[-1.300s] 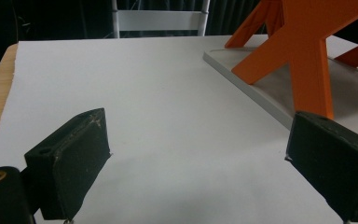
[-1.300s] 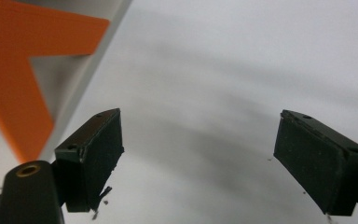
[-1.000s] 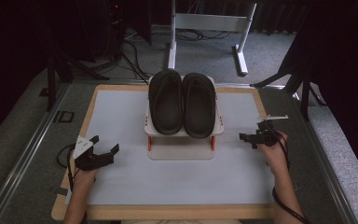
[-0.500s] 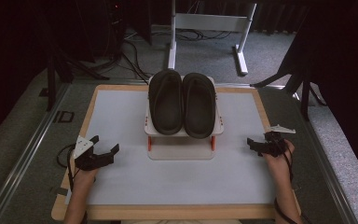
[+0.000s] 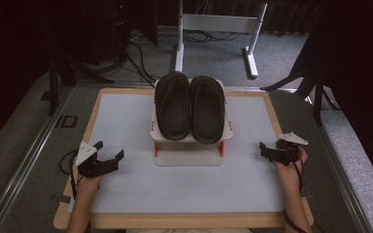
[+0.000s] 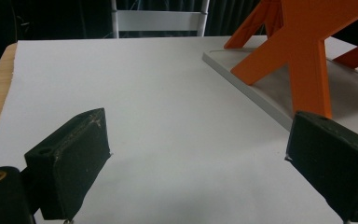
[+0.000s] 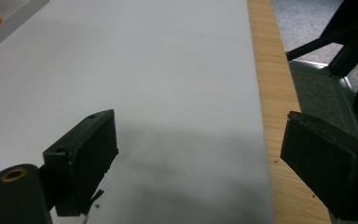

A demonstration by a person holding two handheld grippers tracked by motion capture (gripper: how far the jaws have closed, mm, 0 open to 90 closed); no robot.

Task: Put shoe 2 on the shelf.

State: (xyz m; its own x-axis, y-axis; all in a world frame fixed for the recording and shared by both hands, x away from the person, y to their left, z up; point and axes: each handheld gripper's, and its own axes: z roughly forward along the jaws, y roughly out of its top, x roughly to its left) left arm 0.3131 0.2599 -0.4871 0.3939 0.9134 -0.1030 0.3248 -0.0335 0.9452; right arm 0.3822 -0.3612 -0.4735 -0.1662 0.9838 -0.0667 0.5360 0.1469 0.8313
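Between both open tongs [image 5: 109,158] [image 5: 267,151], slippers [image 5: 190,107] lie.

Two dark rubber slippers [image 5: 189,108] lie side by side toward twelve o'clock on one small white rack [image 5: 190,137] with two short orange legs [image 5: 156,149]. One white-topped wooden table [image 5: 126,184] carries it. Two black two-jaw grippers: left gripper [image 5: 108,160] at eight o'clock, right gripper [image 5: 267,151] at four.
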